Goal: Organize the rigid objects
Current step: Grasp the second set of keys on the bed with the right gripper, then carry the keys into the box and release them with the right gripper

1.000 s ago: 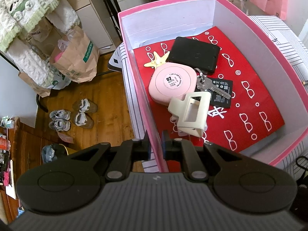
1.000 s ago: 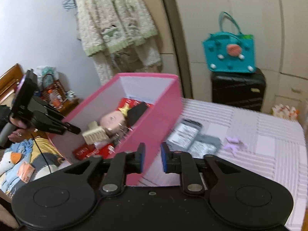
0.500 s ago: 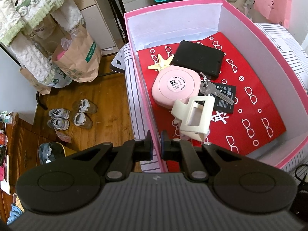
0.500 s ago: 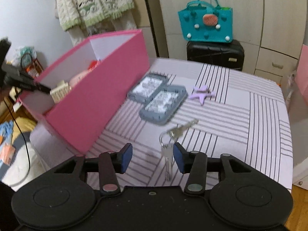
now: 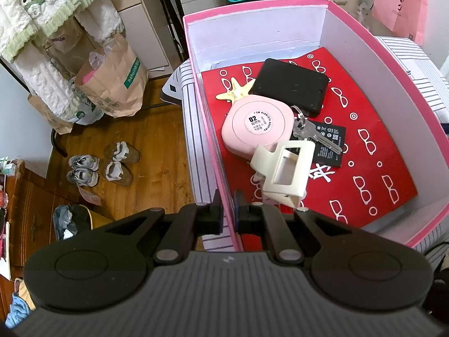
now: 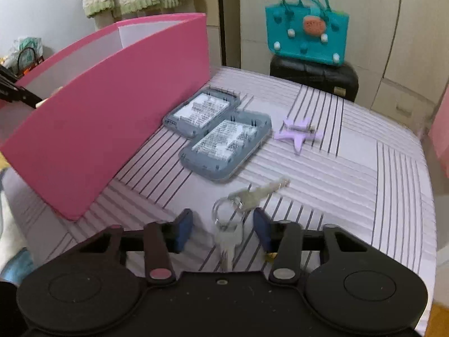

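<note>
We have brought the right hand-held gripper (image 6: 223, 231) down over the keys (image 6: 233, 219), jaws closing around them, while the left hand-held gripper (image 5: 228, 216) stays clamped on the pink box's wall (image 5: 207, 140), so pickup comes next

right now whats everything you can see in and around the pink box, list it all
pink box: 1, pink outside, white walls, red patterned floor, on the striped bed
compact: 1, pink, in box
black case: 1, in box, behind compact
starfish: 1, yellow, in box
keys in box: 1 bunch, silver, beside compact
battery: 1, black, under those keys
hair claw: 1, cream, in box
grey cases: 2, on bed beside box
purple starfish: 1, on bed
keys on bed: 1 bunch, silver
teal bag: 1, on black suitcase
left gripper: shut on box wall
right gripper: closing, straddling the keys on bed
</note>
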